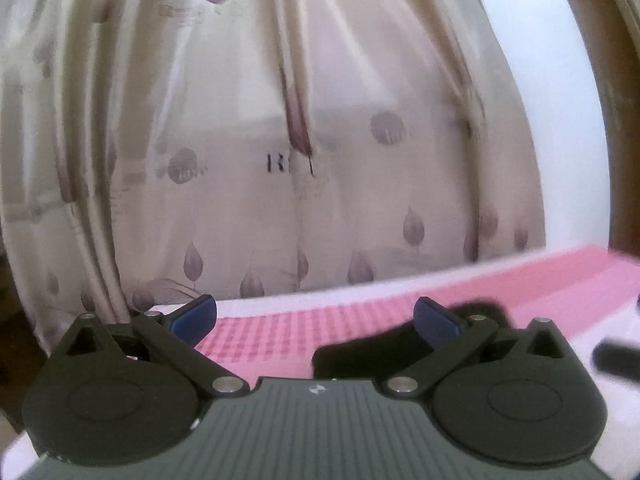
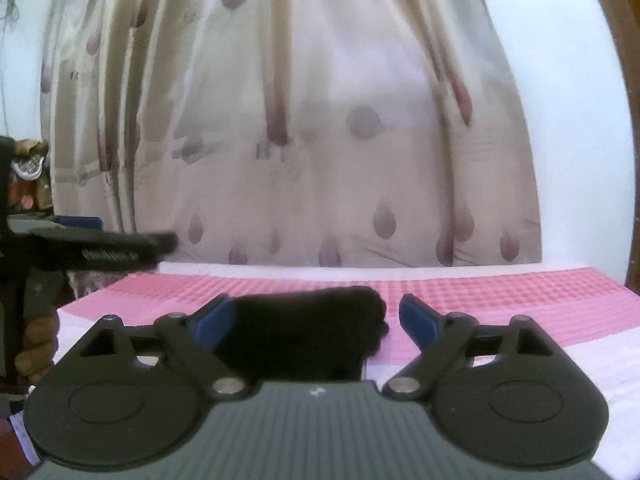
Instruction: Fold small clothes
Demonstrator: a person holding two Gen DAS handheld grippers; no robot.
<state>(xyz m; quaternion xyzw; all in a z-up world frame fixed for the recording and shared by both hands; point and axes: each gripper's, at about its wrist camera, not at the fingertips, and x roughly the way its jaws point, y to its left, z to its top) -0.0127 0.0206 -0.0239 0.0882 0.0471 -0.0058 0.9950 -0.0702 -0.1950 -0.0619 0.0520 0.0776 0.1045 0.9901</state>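
Note:
A small black garment (image 2: 308, 336) lies bunched on the pink and white checked bed cover (image 2: 500, 300). My right gripper (image 2: 316, 320) is open just above and in front of it, blue pads either side, not touching it that I can tell. In the left wrist view the same black garment (image 1: 384, 344) lies low right, partly behind the right finger. My left gripper (image 1: 316, 318) is open and empty over the cover (image 1: 280, 328). The left gripper (image 2: 92, 246) also shows at the left edge of the right wrist view.
A beige curtain with mauve drop shapes (image 2: 300, 140) hangs behind the bed. A white wall (image 2: 568, 120) and a brown wooden frame (image 2: 630, 160) stand at the right. Cluttered items (image 2: 28, 168) sit at the far left. A dark blurred object (image 1: 616, 356) shows at the right edge.

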